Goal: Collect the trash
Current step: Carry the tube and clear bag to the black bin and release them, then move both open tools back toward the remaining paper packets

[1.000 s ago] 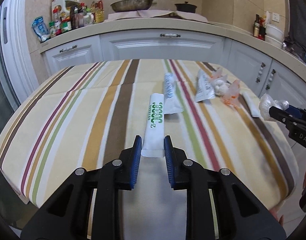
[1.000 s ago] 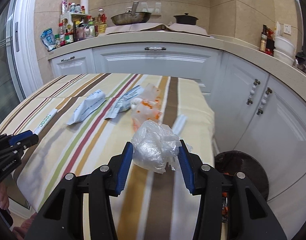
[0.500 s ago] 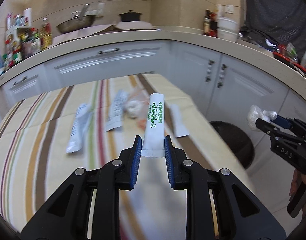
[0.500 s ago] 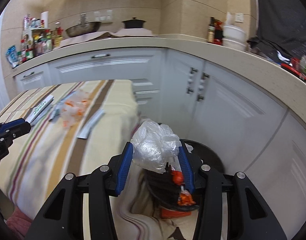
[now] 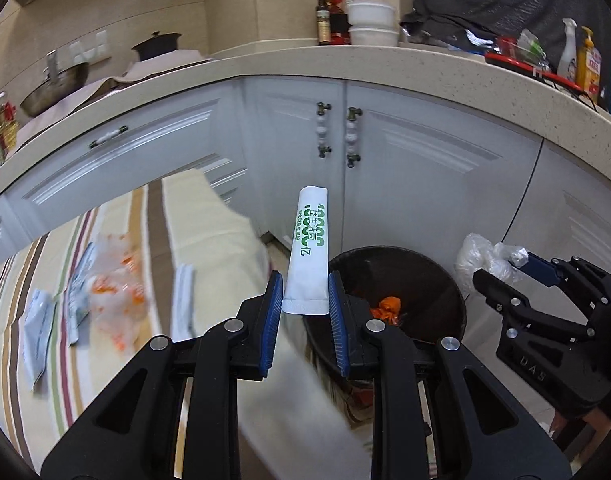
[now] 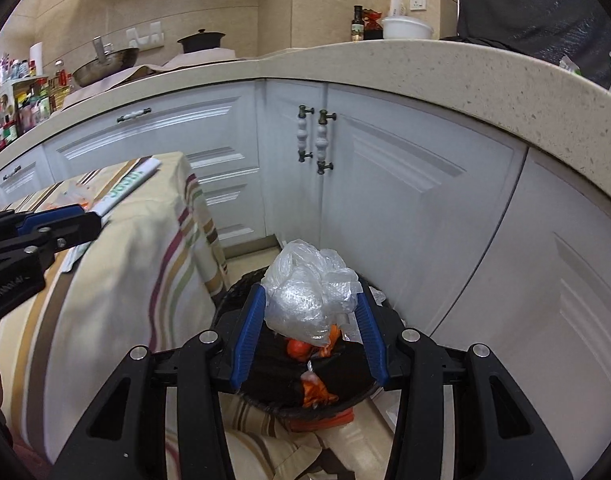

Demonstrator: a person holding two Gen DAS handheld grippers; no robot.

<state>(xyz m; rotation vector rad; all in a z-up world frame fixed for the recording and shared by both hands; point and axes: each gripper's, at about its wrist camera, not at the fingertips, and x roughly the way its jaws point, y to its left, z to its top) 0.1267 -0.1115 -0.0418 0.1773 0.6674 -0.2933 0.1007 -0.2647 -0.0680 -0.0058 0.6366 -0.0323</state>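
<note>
From the left wrist we see our left gripper (image 5: 305, 300) clamped on the bottom seam of a white sachet (image 5: 309, 248) with green print. The sachet stands straight out from the jaws without drooping, so we judge it light and fairly stiff, a flat sealed packet with a slick film skin. Holding it by the crimped end looks sound, since the seam is the firmest, least slippery part. Past its tip sits the black bin (image 5: 397, 280), with orange scraps already at the bottom. Our right gripper (image 5: 501, 268) hangs over the bin's right rim, pinching a clear bag (image 5: 479, 254). To the left, more wrappers (image 5: 105, 292) lie blurred on the striped table (image 5: 209, 216); we cannot tell their exact kind.

From the right wrist, our right gripper (image 6: 309, 328) is closed around the clear bag (image 6: 309, 292), a crumpled wad of thin plastic that bulges above and below the pads. We judge it nearly weightless, soft and springy; it may cling to the pads or drift when let go, so a grip across the thickest part of the wad suits it. It sits right over the bin (image 6: 241, 292), where orange scraps show below. At the left edge the left gripper (image 6: 93, 216) holds the sachet (image 6: 131, 182) above the table corner (image 6: 165, 208), near the bin but not yet over it.
</note>
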